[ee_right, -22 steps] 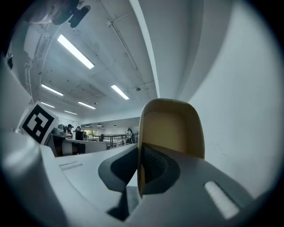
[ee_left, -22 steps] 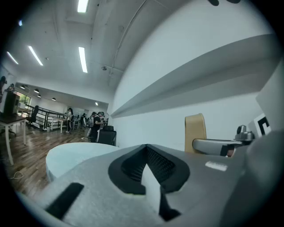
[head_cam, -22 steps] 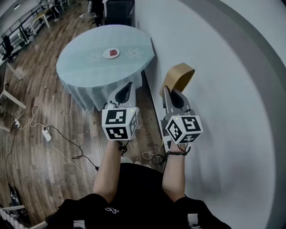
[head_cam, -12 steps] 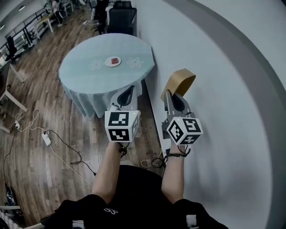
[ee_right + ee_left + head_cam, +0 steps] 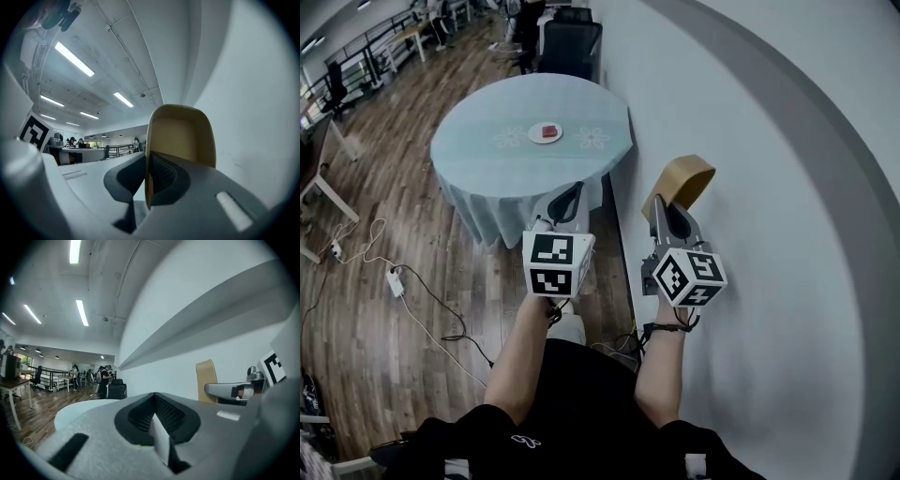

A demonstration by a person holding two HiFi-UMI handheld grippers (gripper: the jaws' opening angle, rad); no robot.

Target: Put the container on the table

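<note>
Table (image 5: 487, 159) and floor have slid slightly lower and nearer in the head view, so the person seems to have stepped toward it; both grippers hold much the same place.

The right gripper (image 5: 664, 204) is clenched on one side of the tan container (image 5: 680, 180), carried level in the air beside the wall (image 5: 750, 187), well short of the table. The left gripper (image 5: 566, 199) is closed with nothing in it.

By my reading the pickup is done; reaching the table, setting the container down and letting go remain.

The tabletop is mostly bare, with only a small plate (image 5: 546, 133) near the middle, so the near edge offers room. The wall runs close on the container's right. Cables (image 5: 412, 291) trail on the floor to the left.
</note>
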